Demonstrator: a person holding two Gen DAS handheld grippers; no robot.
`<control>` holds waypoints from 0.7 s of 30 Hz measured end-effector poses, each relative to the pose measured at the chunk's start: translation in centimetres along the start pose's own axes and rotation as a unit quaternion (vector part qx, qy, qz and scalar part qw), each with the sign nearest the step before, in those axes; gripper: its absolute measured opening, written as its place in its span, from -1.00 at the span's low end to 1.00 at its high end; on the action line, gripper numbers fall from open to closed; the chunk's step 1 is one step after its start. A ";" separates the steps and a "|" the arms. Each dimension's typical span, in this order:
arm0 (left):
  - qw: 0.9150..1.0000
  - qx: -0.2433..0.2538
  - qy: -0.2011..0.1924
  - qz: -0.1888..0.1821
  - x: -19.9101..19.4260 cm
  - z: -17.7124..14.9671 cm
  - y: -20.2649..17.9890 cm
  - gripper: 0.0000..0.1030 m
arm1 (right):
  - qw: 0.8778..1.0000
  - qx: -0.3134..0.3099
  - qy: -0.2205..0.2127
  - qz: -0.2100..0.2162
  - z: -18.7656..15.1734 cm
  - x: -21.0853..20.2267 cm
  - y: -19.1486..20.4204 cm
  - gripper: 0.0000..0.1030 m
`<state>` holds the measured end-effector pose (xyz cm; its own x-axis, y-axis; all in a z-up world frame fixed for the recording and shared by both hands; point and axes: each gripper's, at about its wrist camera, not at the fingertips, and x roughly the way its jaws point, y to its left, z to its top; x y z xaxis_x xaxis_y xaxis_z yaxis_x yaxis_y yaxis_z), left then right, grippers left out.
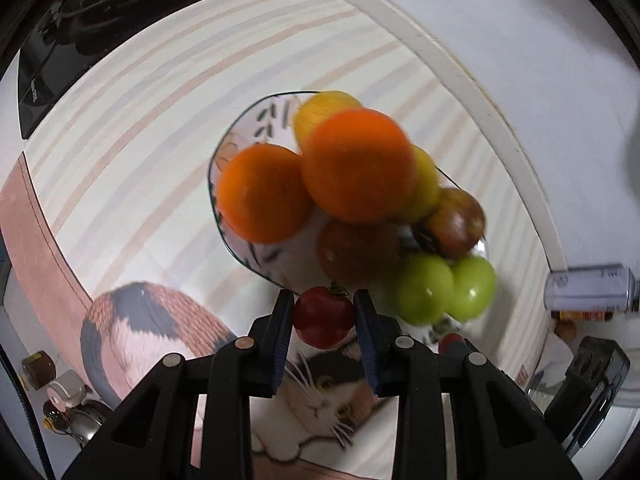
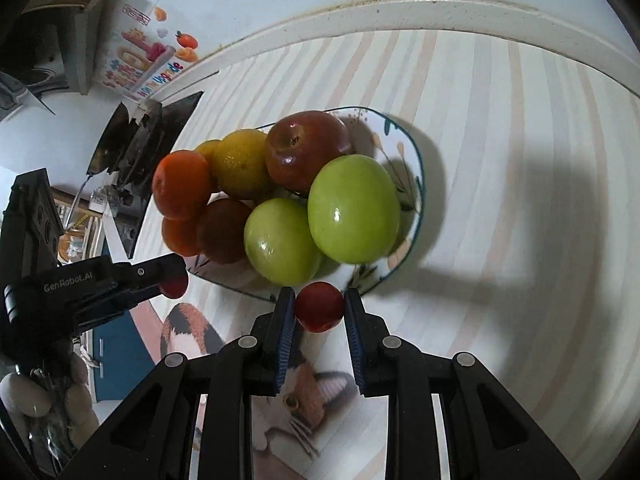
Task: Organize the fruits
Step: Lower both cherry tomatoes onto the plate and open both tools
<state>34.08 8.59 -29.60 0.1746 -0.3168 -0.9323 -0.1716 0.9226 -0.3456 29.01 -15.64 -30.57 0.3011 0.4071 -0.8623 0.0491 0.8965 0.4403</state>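
A tabletop with a pale striped cloth fills most of both views, and a picture of a brown, black and white cat is printed on the near part of the cloth. On the cloth sits a white painted bowl with a dark rim, piled high with fruit: two shiny green apples, two dark red apples, round orange oranges and yellow citrus fruit. The left gripper has its fingers pinching a small red cherry tomato with a green stem, just in front of the bowl. The right gripper has its fingers pinching another small red tomato, right beside the bowl's near rim
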 end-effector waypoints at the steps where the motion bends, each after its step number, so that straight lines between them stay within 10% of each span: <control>1: 1.000 -0.002 0.002 0.001 0.2 0.3 0.3 -0.46 | 1.000 -0.003 0.001 -0.005 0.2 0.5 0.2 -0.47; 11: 1.000 -0.013 0.008 -0.001 1.5 0.8 0.9 -0.42 | 0.999 -0.027 0.004 -0.019 1.0 2.2 1.1 -0.40; 15: 1.000 -0.025 0.014 -0.008 1.4 0.9 1.3 -0.34 | 0.999 -0.031 0.000 -0.020 1.0 1.3 1.4 0.27; 21: 1.000 -0.004 -0.005 0.025 -0.2 0.5 0.6 0.47 | 0.998 -0.044 -0.011 -0.038 0.5 -1.2 1.8 0.53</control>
<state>34.45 9.35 -29.62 0.1755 -0.2673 -0.9475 -0.1873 0.9358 -0.2987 29.18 -14.61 -28.57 0.3209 0.3339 -0.8863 -0.0113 0.9371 0.3489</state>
